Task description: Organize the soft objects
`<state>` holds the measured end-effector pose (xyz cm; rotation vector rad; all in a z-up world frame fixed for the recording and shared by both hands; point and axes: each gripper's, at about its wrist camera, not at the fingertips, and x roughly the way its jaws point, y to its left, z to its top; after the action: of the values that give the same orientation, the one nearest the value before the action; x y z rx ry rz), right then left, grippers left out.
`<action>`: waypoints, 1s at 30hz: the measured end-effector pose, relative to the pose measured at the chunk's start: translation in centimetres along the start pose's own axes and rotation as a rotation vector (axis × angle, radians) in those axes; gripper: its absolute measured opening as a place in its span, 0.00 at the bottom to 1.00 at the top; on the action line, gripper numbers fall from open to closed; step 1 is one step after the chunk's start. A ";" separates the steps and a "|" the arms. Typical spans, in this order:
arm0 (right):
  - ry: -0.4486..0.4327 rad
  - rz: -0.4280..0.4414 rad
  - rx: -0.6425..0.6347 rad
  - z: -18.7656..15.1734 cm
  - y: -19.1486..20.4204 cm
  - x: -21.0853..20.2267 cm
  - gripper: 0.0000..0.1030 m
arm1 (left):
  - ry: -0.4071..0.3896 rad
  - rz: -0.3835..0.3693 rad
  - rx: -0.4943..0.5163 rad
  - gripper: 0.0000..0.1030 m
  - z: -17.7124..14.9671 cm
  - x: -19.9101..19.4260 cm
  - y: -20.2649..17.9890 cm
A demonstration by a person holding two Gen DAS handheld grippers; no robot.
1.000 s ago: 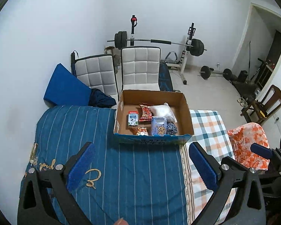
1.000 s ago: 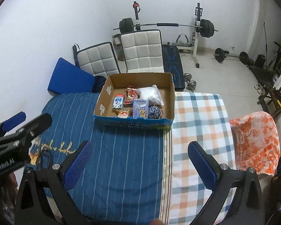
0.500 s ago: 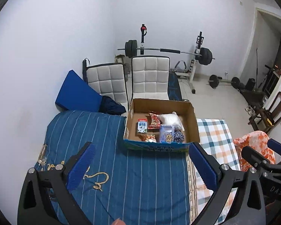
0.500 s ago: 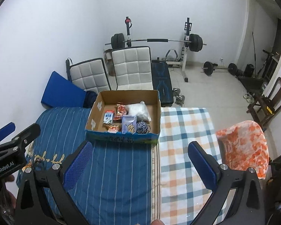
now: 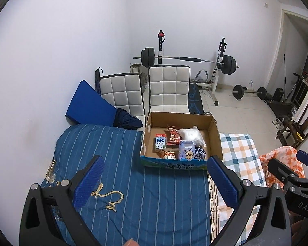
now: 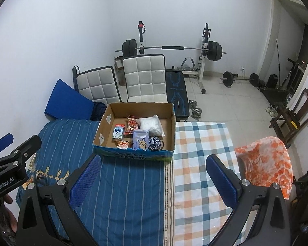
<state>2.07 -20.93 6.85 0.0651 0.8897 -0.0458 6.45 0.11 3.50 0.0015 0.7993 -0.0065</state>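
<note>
An open cardboard box (image 5: 214, 129) (image 6: 172, 121) stands on a bed at the seam between a blue striped cover (image 5: 154, 194) (image 6: 123, 184) and a checked cover (image 5: 238, 149) (image 6: 201, 153). Inside lie a milk carton (image 5: 160, 141) (image 6: 118, 131), a red snack pack (image 5: 174, 136) (image 6: 132, 125), a white soft bag (image 5: 192, 135) (image 6: 152, 126), a pale blue pouch (image 5: 186, 151) (image 6: 140, 140), a blue-white yarn ball (image 5: 200, 153) (image 6: 155, 143) and a small orange pack (image 5: 168, 154) (image 6: 123, 143). My left gripper (image 5: 156, 181) and right gripper (image 6: 154, 179) are open and empty, held well short of the box.
An orange-white cloth (image 5: 283, 160) (image 6: 267, 162) drapes a chair right of the bed. Two white padded chairs (image 6: 143, 78), a blue cushion (image 6: 65, 102), a barbell rack (image 6: 170, 48), dumbbells (image 6: 195, 108) and a wooden chair (image 6: 297, 110) stand beyond the bed.
Both grippers have drawn back and up from the bed, so the box looks smaller and farther. Jaws stay open.
</note>
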 end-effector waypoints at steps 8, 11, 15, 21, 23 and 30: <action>-0.026 -0.018 -0.014 0.4 0.3 -0.7 1.00 | -0.004 -0.007 0.006 1.00 0.1 -0.3 0.1; -0.034 -0.019 -0.011 0.4 0.3 -1.0 1.00 | -0.006 -0.009 0.008 1.00 0.1 -0.4 0.1; -0.035 -0.021 -0.012 0.4 0.4 -1.3 1.00 | -0.007 -0.009 0.009 1.00 0.1 -0.5 0.0; -0.039 -0.024 -0.017 0.4 0.4 -1.3 1.00 | -0.010 -0.009 0.010 1.00 0.1 -0.5 0.0; -0.036 -0.023 -0.017 0.4 0.4 -1.3 1.00 | -0.010 -0.010 0.009 1.00 0.1 -0.6 0.0; -0.044 -0.027 -0.019 0.9 0.6 -1.8 1.00 | -0.019 -0.007 0.004 1.00 0.4 -1.2 0.0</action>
<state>1.69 -20.36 8.84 0.0347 0.8467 -0.0639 5.94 0.12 4.66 0.0028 0.7800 -0.0151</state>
